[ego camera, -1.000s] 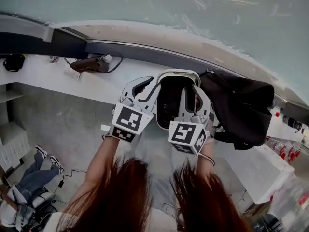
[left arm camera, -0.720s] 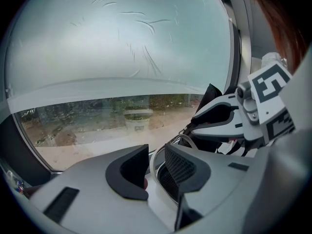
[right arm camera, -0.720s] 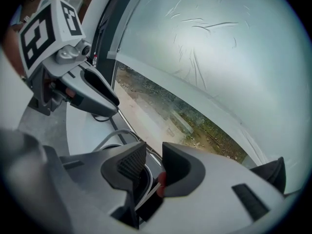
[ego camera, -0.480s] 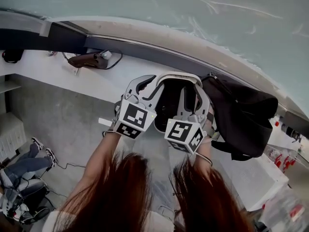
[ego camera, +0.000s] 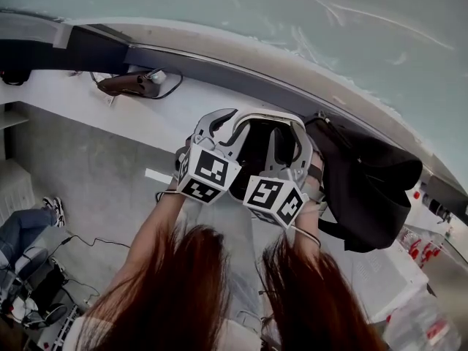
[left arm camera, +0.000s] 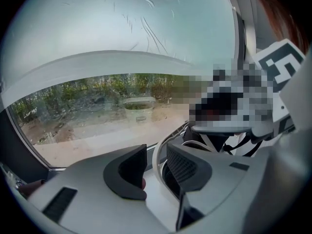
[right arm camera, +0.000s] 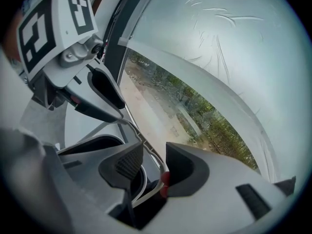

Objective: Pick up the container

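At the far left a dark device [ego camera: 128,84] and its cable [ego camera: 173,91] lie on the white table [ego camera: 66,97], which runs along under the window [ego camera: 219,13]. A bare stretch of table separates them from the container [ego camera: 265,112]. The table's near edge drops to grey floor [ego camera: 95,174] on that side.

We see the left gripper [ego camera: 223,126] at the container's left side. Its jaws have just been opening and stand wide, with the white rim passing between them and the pads off it.

The container sits on the table against the window frame, between the two grippers. It has a rounded white rim and a dark inside.

The right gripper [ego camera: 287,134] straddles the rim on the right. Its jaws have also just been opening and stand wide, with the rim running close along one pad.

Just to the right a black bag [ego camera: 373,189] crowds that side. Whether it touches the container we cannot tell.
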{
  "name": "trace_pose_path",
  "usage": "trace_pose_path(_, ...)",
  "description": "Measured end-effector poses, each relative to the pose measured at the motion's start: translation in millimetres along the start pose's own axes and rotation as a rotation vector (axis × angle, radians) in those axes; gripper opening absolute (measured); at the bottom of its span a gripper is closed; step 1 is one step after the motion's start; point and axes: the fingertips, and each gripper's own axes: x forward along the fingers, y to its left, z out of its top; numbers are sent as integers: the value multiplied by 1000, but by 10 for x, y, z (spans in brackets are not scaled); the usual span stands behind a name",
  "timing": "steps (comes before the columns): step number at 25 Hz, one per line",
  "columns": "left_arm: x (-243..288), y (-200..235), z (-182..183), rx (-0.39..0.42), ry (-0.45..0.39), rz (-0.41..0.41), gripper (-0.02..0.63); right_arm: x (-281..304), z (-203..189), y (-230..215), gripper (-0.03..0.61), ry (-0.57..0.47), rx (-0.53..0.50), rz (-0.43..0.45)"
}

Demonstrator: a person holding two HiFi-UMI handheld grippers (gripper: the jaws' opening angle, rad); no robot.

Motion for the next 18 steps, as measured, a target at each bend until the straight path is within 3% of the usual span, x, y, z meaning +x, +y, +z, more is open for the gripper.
trace_pose_path(7, 135, 10, -98, -6, 27, 19, 120, 106, -60, 45, 156, 20, -75, 21)
trace_pose_path(18, 352, 4, -196, -11, 58, 18, 121, 272, -186, 32, 163, 86, -187, -27)
